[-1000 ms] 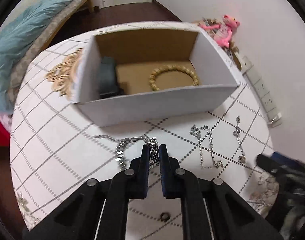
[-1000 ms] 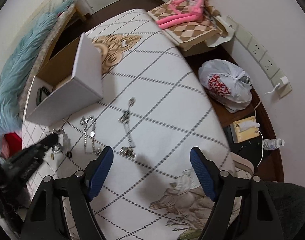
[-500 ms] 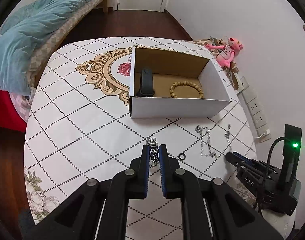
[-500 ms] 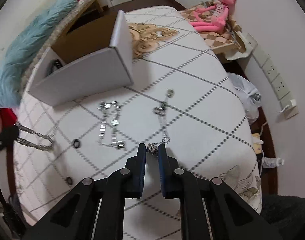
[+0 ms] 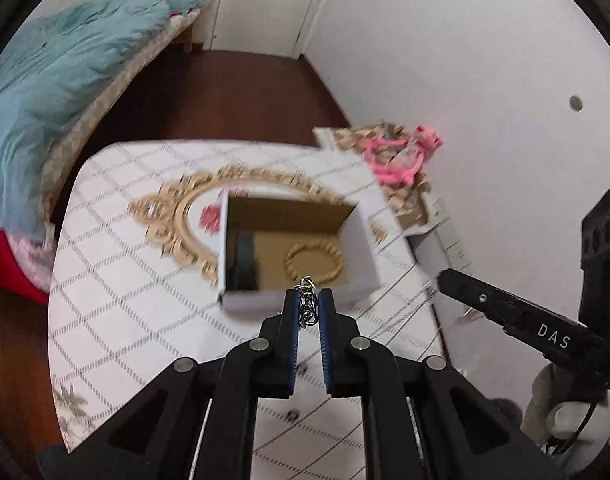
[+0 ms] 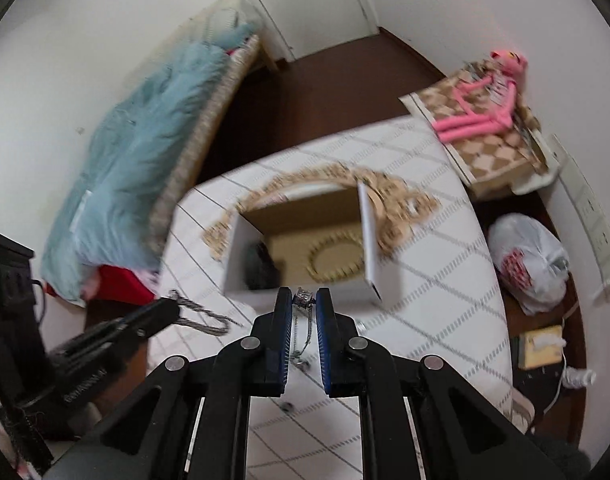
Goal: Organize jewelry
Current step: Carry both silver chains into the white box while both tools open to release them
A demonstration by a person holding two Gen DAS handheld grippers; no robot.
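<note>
My left gripper (image 5: pixel 308 300) is shut on a silver chain necklace (image 5: pixel 306 307), held high above the table just short of the white cardboard box (image 5: pixel 361 248). The chain hangs from it in the right wrist view (image 6: pixel 201 316). My right gripper (image 6: pixel 304 300) is shut on a thin silver chain with a bead charm (image 6: pixel 303 297), also lifted, in front of the box (image 6: pixel 371 248). The box holds a gold bead bracelet (image 5: pixel 313 259) and a dark watch (image 5: pixel 245 258). The right gripper's body shows in the left wrist view (image 5: pixel 505 312).
The table (image 5: pixel 125 312) has a white checked cloth with a gold ornament print. A small dark ring (image 5: pixel 292 415) lies on it. A bed with a blue blanket (image 6: pixel 145 152) is at the left. A pink plush toy (image 6: pixel 481 108) and a plastic bag (image 6: pixel 529 264) sit at the right.
Both grippers have risen well above the table, each carrying its chain, and now face the box. The right-hand chain has left the tabletop.
</note>
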